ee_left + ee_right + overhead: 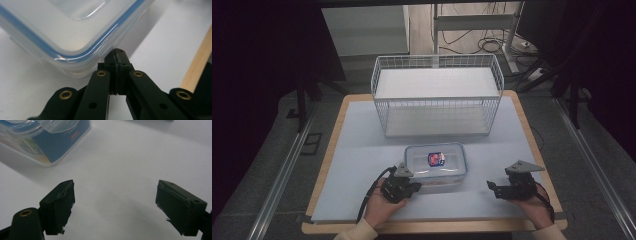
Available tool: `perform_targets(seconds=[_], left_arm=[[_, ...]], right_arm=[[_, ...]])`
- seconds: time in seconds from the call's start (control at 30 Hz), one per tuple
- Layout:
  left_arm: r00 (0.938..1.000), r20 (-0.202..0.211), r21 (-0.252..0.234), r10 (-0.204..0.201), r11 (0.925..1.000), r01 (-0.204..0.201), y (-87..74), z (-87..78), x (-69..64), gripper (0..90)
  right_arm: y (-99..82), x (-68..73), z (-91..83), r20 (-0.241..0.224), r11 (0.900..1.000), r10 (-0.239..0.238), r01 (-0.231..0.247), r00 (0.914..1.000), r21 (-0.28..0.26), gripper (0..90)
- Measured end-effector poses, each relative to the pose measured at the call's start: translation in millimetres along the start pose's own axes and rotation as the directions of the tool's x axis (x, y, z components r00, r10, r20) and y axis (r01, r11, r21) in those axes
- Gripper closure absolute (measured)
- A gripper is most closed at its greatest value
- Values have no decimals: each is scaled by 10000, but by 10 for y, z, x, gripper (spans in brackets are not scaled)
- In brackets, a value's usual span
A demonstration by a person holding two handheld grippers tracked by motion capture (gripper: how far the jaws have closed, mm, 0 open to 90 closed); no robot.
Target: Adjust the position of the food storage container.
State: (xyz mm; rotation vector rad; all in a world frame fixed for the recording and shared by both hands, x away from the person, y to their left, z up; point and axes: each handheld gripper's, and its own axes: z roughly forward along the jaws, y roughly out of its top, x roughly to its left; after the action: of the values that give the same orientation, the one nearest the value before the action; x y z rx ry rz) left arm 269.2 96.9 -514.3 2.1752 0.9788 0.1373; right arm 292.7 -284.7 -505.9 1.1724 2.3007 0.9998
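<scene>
Left gripper (408,184) at seven o'clock on the white mat (362,145), jaws pressed together on nothing, tips right at the near-left corner of the clear lidded container (435,165); contact not certain. Seen close in the left gripper view (117,53): closed tips just beside the container's blue-sealed rounded corner (75,47). Container near mat centre, slightly toward six o'clock, small label on its lid. Right gripper (494,187) at five o'clock, well apart from the container, jaws spread wide over bare mat (115,192). White wire basket (437,95) at twelve o'clock.
</scene>
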Motion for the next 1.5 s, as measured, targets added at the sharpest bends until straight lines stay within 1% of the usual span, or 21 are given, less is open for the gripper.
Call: perform_targets(seconds=[0.07,0.27,0.3,0.37,0.5,0.6,0.7,0.8,0.83,0.87,0.93,0.97,1.0,1.1,1.17,1.23,1.33,1.37,1.4,1.47,1.5], left_arm=[[9999,18,-44,-145,9999,145,2,2,29,900],[9999,28,-36,-139,9999,140,0,-3,47,898],[9998,27,-87,-219,9997,219,-4,-5,39,896],[9998,127,-94,-163,9998,164,-13,-28,39,895],[9997,177,-235,-163,9996,168,-55,-134,72,895],[9993,68,-461,-356,9983,358,-95,-256,137,892],[9981,-44,-796,-621,9949,615,-143,-395,214,889],[9951,-152,-1179,-975,9885,950,-191,-529,326,881],[9940,-273,-1247,-1056,9870,1014,-209,-559,366,878],[9919,-352,-1303,-1222,9846,1166,-229,-580,401,874],[9880,-451,-1433,-1479,9797,1402,-270,-608,481,857],[9880,-451,-1433,-1479,9797,1402,-270,-608,481,842],[9853,-455,-1500,-1648,9762,1563,-292,-617,530,835],[9806,-471,-1599,-1903,9705,1806,-313,-622,584,820],[9774,-430,-1700,-2069,9656,1969,-318,-624,610,787],[9696,-513,-1854,-2392,9563,2261,-323,-627,633,678],[9532,-570,-2108,-2968,9368,2791,-332,-635,669,478],[9499,-555,-2189,-3077,9319,2891,-333,-642,676,415],[9486,-494,-2227,-3127,9293,2947,-333,-652,681,376],[9477,-333,-2326,-3173,9247,3014,-331,-661,680,329],[9478,-302,-2359,-3173,9238,3017,-329,-663,679,309]], right_arm=[[0,1,3,-4,10000,-13,13,10000,10,156],[-1,2,6,-14,10000,-34,34,10000,32,156],[-1,3,5,-11,10000,-52,52,10000,30,156],[-1,5,1,-31,10000,-73,73,10000,9,156],[-2,-1,-6,-53,10000,-39,38,10000,-66,156],[-5,-10,-9,-38,10000,-24,23,10000,-84,156],[-5,-19,-12,-17,9999,1,-1,10000,-112,156],[-4,-19,-5,-18,10000,-6,6,10000,-84,156],[-3,-14,-3,-20,10000,-14,13,10000,-85,156],[-2,-10,-3,-8,10000,-36,36,10000,-68,156],[0,-5,-1,-17,10000,-33,33,10000,-76,156],[0,-5,-1,-17,10000,-33,33,10000,-76,156],[-1,-3,6,-16,10000,-59,59,10000,-70,156],[-2,-2,8,-26,9999,-76,75,10000,-69,156],[-2,-5,8,-15,10000,-74,74,10000,-64,156],[-4,-9,9,-8,10000,-67,67,10000,-46,156],[-4,-8,10,-3,10000,-58,58,10000,-31,156],[-3,-8,10,-5,10000,-82,82,10000,-43,156],[-2,-7,11,-9,9999,-100,100,9999,-49,156],[-2,-4,12,-16,9999,-101,101,9999,-34,156],[-2,-3,14,-18,9999,-104,104,9999,-25,156]])
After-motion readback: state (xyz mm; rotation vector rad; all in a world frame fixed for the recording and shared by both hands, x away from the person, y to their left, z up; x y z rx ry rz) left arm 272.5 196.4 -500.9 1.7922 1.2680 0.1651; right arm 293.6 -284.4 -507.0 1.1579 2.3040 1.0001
